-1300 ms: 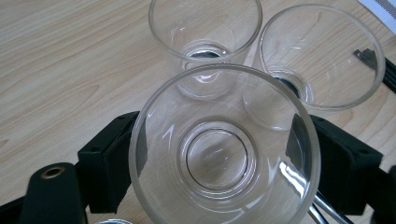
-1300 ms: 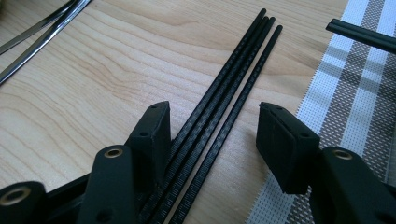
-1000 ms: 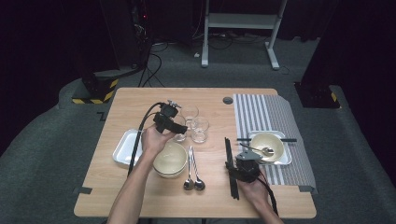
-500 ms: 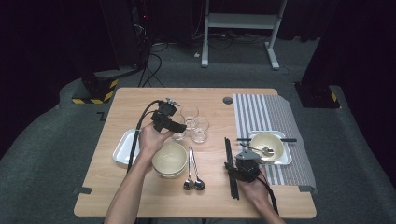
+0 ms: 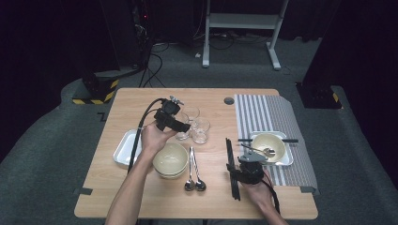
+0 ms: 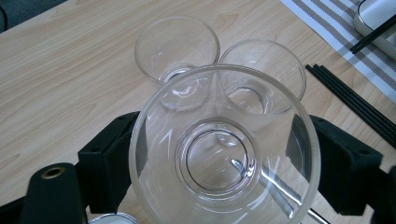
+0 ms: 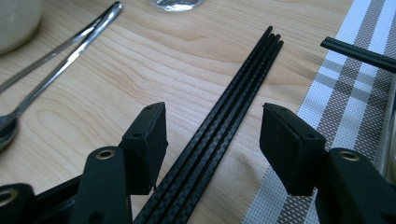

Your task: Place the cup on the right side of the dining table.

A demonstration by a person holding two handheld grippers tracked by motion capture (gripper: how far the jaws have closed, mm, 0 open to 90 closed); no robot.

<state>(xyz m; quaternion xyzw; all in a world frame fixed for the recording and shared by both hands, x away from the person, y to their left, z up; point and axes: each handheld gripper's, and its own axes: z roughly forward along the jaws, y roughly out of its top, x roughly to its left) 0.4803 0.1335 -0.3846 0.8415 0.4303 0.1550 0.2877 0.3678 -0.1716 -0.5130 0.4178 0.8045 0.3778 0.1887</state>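
Now the left tongs (image 6: 219, 154) clasp a clear round glass tumbler (image 6: 219, 154) at lower centre. Since the earlier frame, the right tongs (image 7: 212, 140) have just been opening, wide astride slim black carbon chopsticks (image 7: 224, 116) on the wooden counter (image 7: 154, 60).

Pale wood table (image 5: 141, 197); grey-and-white striped mat (image 5: 263, 112) on the right. Black chopsticks (image 7: 224, 116), clear glasses (image 6: 219, 154), cream bowl (image 5: 170, 159), silver spoons (image 5: 192, 180), white tray (image 5: 123, 150) at left.

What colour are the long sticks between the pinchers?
Black. The chopsticks show best in the right gripper view.
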